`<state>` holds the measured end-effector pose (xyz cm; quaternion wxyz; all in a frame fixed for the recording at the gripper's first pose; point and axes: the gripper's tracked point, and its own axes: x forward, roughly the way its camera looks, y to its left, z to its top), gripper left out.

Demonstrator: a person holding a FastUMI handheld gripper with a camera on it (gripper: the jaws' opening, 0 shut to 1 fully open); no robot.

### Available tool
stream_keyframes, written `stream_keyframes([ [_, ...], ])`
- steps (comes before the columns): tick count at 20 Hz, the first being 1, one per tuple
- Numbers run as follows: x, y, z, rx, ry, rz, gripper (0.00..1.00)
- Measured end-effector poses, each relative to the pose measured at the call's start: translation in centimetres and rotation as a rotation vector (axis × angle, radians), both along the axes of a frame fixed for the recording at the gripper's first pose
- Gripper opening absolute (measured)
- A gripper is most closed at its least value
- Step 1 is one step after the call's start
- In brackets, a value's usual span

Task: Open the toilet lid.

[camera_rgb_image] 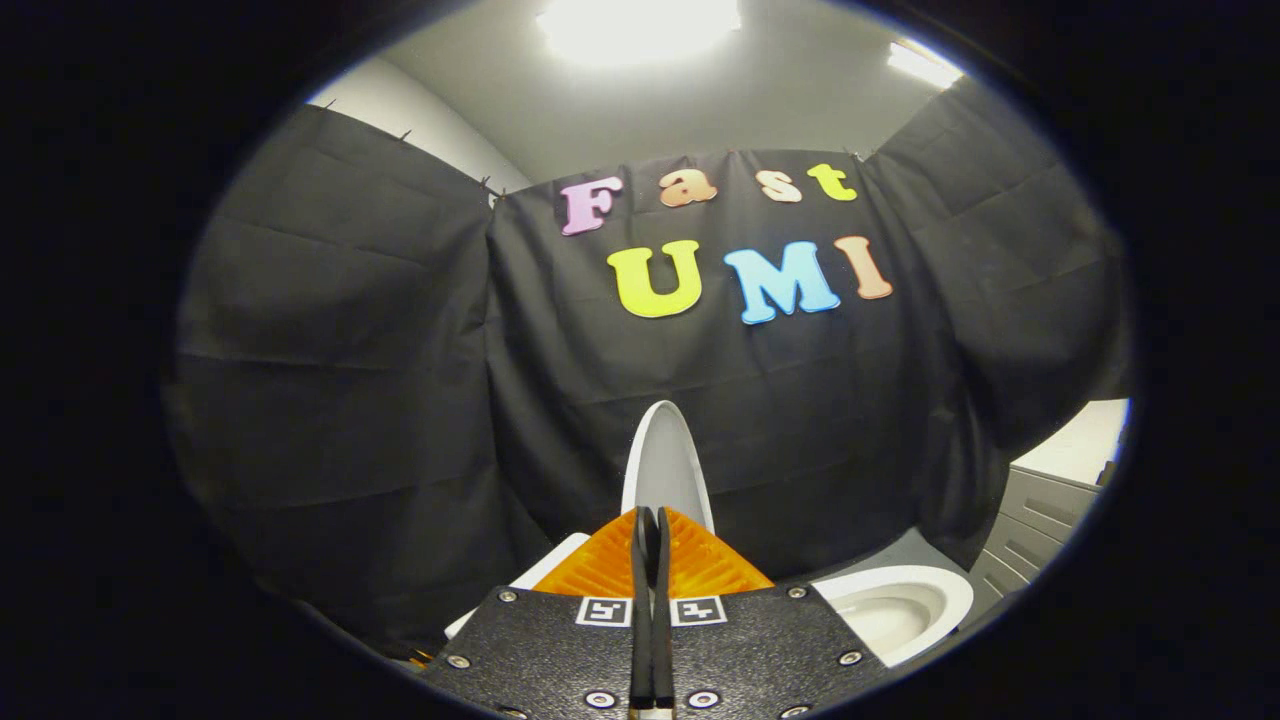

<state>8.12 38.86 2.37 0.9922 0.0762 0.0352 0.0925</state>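
The white toilet lid (665, 465) stands raised and nearly upright, seen almost edge-on, directly beyond my fingertips. My gripper (650, 518) is shut, its two fingers pressed together with nothing showing between them. The tips sit right at the lid's lower part; whether they touch it I cannot tell. The open toilet bowl (895, 610) with its white rim lies below and to the right of the fingers. Another white part of the toilet (545, 572) shows just left of the fingers.
A grey cabinet with drawers (1040, 525) and a pale top stands to the right of the bowl. Black cloth walls close in behind the lid and on both sides. Bright ceiling lights (640, 25) shine overhead.
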Motion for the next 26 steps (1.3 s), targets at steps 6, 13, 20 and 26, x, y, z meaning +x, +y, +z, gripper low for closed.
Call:
stream_keyframes([
  [6,0.0,5.7,-1.3,-0.024,0.019,0.114,0.00],
  [13,0.2,8.8,-2.0,-0.002,0.032,0.177,0.00],
  [20,0.0,8.5,-2.1,-0.017,0.020,0.226,0.09],
  [26,-1.2,4.6,0.7,-0.035,-0.038,0.249,0.97],
])
